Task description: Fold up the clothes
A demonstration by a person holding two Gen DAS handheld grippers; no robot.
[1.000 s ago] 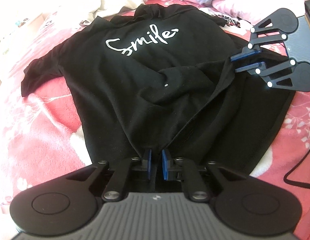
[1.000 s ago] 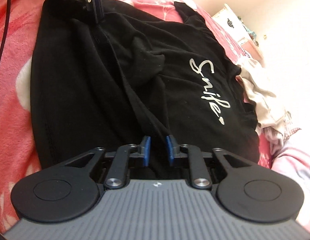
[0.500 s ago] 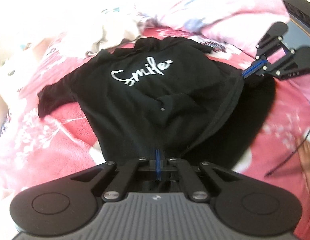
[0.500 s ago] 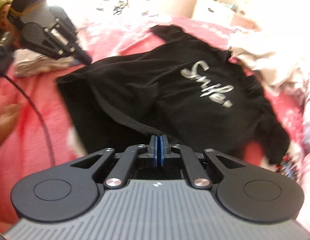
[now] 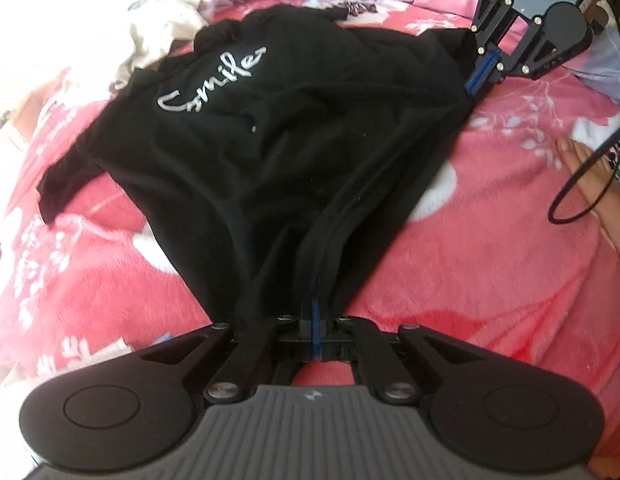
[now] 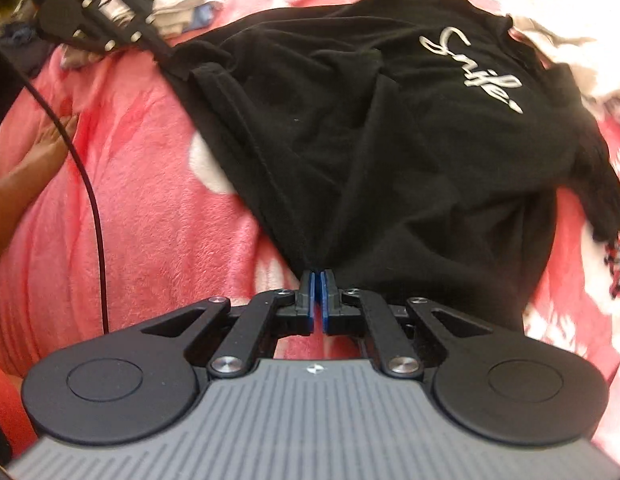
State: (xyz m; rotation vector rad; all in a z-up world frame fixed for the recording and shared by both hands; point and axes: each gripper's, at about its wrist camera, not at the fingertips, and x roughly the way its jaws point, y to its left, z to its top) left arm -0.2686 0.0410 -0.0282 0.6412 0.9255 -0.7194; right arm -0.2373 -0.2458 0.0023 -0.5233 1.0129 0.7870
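**Item: black T-shirt, hem held at 2 corners**

Black T-shirt (image 5: 277,148) on pink blanket (image 5: 490,260), ahead of both jaws. Left gripper (image 5: 316,316) clenched on 1 hem corner; right gripper (image 6: 319,280) clenched on the other. Long axis runs from jaws outward; collar points away, print up. Risk: uneven pull bunches the middle; thin pinch may slip.

A: Where do the wrist views look from?
B: Each sits low behind its own fingers, close to the black shirt (image 5: 293,128), facing inward from different corners.
A: Shared?
B: The shirt (image 6: 410,152) and pink blanket (image 5: 490,260).
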